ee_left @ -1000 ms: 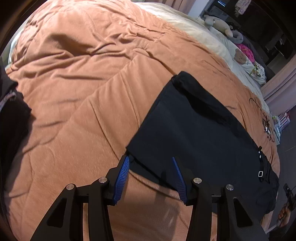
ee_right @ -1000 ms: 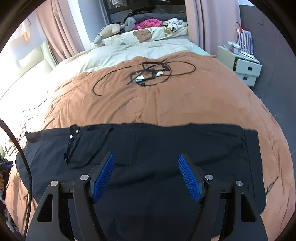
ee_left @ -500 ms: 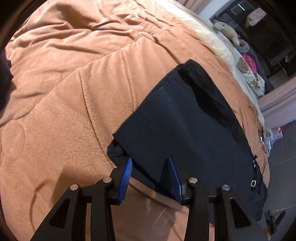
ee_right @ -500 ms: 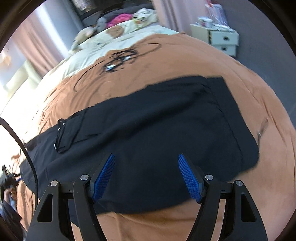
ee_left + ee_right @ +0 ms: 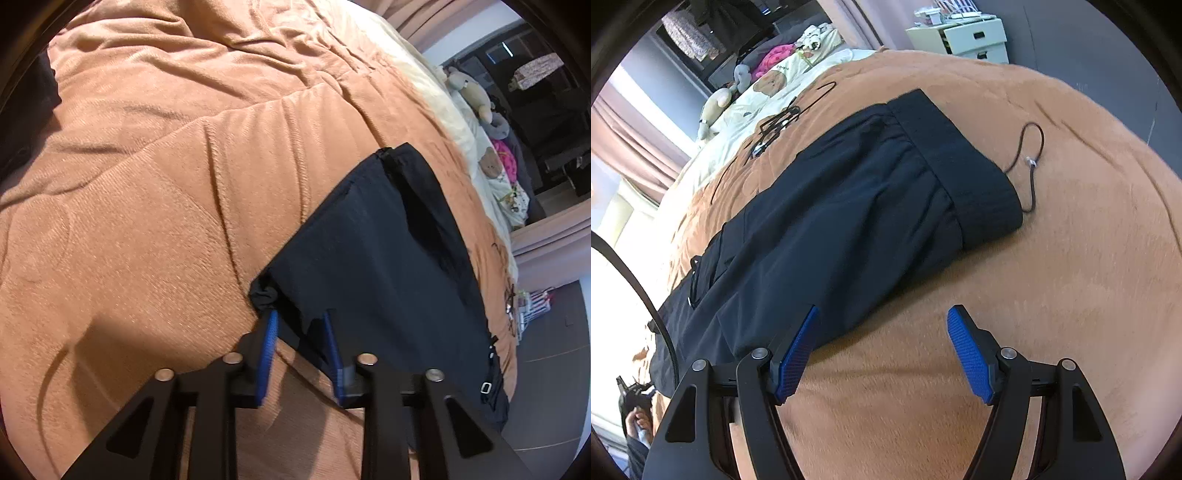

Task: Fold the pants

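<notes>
We saw the black pants (image 5: pixel 388 266) lying on the brown bed blanket (image 5: pixel 166 221), lower right; our left tool (image 5: pixel 299 332) was closing around their hem corner, our right tool (image 5: pixel 882 332) spread, empty.

Bright daylight in both views, strongest from the blown-out white glare left of the right gripper (image 5: pixel 882 332). Soft shadows on the brown blanket (image 5: pixel 155 206) left of and below the left gripper (image 5: pixel 299 332). Strong fisheye bending with black vignetted corners. Sharp near the fingers; slight blur on the left gripper's right pad.
</notes>
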